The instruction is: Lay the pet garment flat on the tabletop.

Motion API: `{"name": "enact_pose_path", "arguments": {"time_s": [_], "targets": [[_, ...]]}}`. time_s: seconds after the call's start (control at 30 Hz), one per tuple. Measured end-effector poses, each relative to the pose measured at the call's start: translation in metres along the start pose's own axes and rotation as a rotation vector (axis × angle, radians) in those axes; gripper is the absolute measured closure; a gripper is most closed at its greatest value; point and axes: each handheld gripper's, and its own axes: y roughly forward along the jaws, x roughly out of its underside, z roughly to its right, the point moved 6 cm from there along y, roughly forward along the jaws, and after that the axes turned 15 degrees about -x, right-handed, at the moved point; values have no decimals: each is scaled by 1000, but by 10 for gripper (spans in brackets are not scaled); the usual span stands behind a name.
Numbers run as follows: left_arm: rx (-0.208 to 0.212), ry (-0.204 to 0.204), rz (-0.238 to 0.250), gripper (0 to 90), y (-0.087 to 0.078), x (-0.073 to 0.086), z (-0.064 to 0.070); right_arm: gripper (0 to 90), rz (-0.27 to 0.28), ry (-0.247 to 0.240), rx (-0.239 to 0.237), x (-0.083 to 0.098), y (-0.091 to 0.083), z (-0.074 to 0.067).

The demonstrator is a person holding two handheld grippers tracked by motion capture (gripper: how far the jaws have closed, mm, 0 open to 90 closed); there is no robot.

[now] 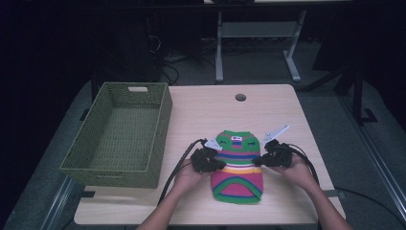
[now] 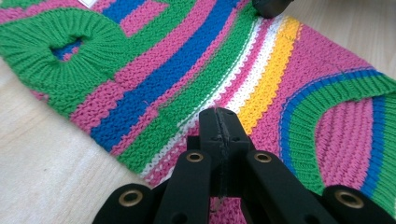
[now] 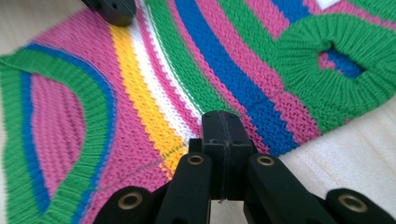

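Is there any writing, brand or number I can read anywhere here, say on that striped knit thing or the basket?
No readable text anywhere.
White tag at the neck of the striped sweater: dark marks on it in the high view, too small and blurred to read.
Green basket: no label that I can see.
Grippers, left and right: no lettering on the black jaws.
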Motion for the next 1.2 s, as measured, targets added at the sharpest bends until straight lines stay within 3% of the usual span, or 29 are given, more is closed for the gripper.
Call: {"name": "enact_pose_path", "arguments": {"time_s": [0.1,0.17,0.33,0.37,0.57,0.7,0.8,0.83,1.0,1.2], "targets": [[-17,39,-21,900,1,-1,-1,896,-4,3,5,-1,4,2],[-29,42,-24,900,2,-2,-2,896,-1,3,9,-2,4,2],[-30,2,-17,900,3,-2,-6,896,18,21,6,-4,5,5],[-27,14,-23,900,2,-1,-7,895,20,25,7,-4,5,5],[-28,-3,-13,899,3,-1,-6,893,37,39,-8,-4,5,7],[-37,16,-12,899,-1,-1,-7,882,57,34,-8,-5,2,6],[-37,3,-2,898,-5,0,-8,878,77,21,-9,-6,-3,5],[-39,-13,9,894,-7,0,-8,872,81,25,-11,-6,-5,3],[-58,-6,16,863,-17,3,-13,801,103,27,-8,-5,-13,-1],[-57,-49,53,771,-29,5,-16,693,137,41,8,-4,-24,-1]]}}
